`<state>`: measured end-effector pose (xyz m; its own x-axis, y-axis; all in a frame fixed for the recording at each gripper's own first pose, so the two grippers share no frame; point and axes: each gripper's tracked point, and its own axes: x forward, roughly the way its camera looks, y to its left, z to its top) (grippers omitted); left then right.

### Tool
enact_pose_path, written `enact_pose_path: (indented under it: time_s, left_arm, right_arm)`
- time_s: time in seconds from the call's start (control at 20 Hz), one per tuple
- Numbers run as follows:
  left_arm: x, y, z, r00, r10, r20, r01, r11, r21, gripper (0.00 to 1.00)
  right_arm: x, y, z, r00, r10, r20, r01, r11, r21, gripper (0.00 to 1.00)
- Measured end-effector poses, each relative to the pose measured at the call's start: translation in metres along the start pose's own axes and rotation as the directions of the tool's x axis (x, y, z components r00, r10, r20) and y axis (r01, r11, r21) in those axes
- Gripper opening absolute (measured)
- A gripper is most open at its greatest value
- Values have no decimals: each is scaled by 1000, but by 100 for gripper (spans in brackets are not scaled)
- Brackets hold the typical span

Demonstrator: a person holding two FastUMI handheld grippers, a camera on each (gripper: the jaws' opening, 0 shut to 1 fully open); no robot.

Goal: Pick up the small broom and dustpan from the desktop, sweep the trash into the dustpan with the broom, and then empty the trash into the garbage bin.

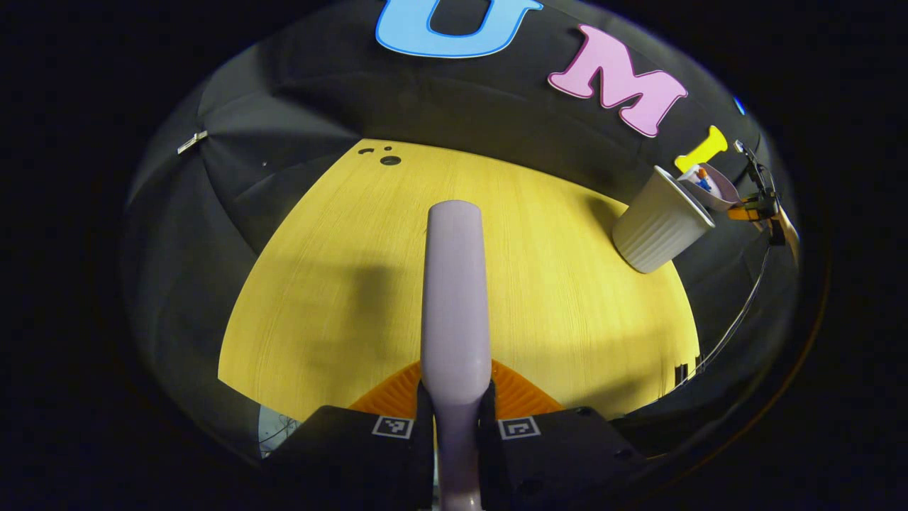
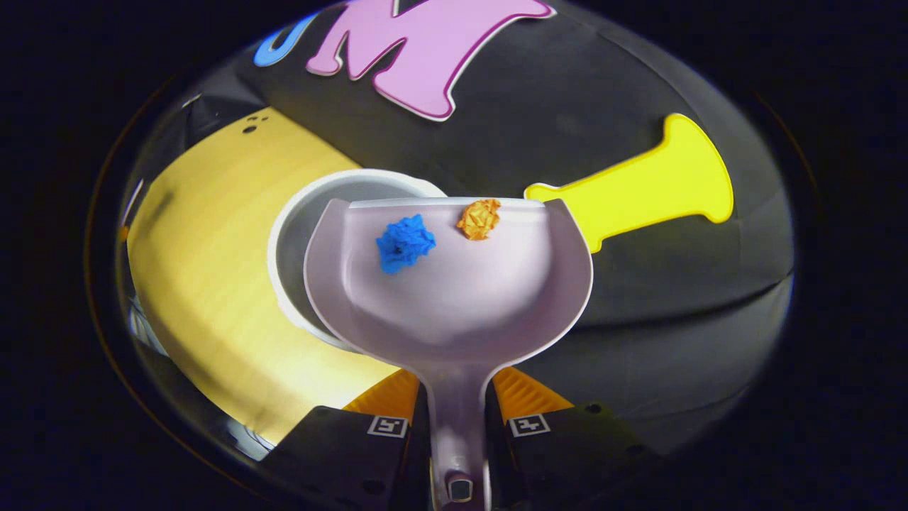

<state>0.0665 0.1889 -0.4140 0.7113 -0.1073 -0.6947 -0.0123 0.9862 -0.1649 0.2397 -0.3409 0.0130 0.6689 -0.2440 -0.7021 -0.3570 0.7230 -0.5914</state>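
Dustpan (image 2: pixel 454 298), its handle clenched in the right gripper (image 2: pixel 457 419) at the bottom of the frame, hangs over the bin (image 2: pixel 298 213) with blue wad (image 2: pixel 404 243) and orange wad (image 2: pixel 479 218) near its lip. Left gripper (image 1: pixel 455 419) clasps the broom (image 1: pixel 454 284) above the worktop (image 1: pixel 567 298). The orange wad sits right of the bin's mouth; tipping straight ahead could drop it outside.
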Motion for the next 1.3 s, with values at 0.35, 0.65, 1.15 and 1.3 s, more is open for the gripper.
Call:
enact_pose_path:
  time_s: [0.35, 0.65, 1.15, 1.3]
  left_arm:
    - [6, 4, -6, 1000, 11, 0, -11, 993, -114, 29]
    - [9, 11, -6, 1000, 15, -14, -17, 992, -127, 29]
    - [17, 11, -11, 999, 5, -41, -10, 993, -115, 30]
    - [18, 10, -12, 999, 3, -38, -7, 993, -117, 29]
  right_arm:
    - [22, 1, -5, 995, -80, -54, 65, 970, -233, 37]
    - [14, 9, 4, 987, -153, -45, 120, 897, -426, 37]
    - [1, 14, 18, 969, -247, 18, 179, 650, -738, 37]
    - [0, 12, 16, 964, -265, 11, 190, 660, -727, 32]
